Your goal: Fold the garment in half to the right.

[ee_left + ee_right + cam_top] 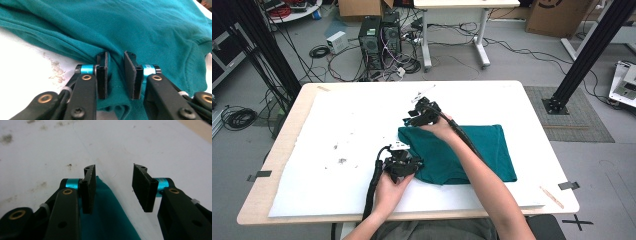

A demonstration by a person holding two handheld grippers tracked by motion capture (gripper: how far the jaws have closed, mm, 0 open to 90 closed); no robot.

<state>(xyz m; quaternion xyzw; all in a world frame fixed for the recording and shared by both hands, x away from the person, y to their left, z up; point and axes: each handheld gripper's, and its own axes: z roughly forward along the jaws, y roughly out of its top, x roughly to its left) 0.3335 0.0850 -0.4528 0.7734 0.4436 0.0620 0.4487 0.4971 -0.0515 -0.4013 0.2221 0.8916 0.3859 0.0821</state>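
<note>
The work in hand looks like folding a teal T-shirt, which lies flat and already partly folded on the white sheet that covers the table, a little right of the middle. Both grippers are at its left edge, so the step appears to be taking hold of that edge for the next fold.

Nearest the person, the left gripper sits at the shirt's near left corner. In the left gripper view its jaws stand a narrow way apart, with a ridge of teal cloth bunched up between them; the left pad looks to touch the fabric, the right pad seems just clear of it. It is not clamped yet.

Farther off, the right gripper is at the far left corner of the shirt. In the right gripper view its jaws are wide apart, and the pointed teal corner lies under and beside the left pad, with bare white sheet under the rest of the gap. It holds nothing.

By my reading, the next move calls for both grippers to close on a real bite of fabric, the right one settling lower over its corner first, so both corners lift together without the layers slipping apart.
</note>
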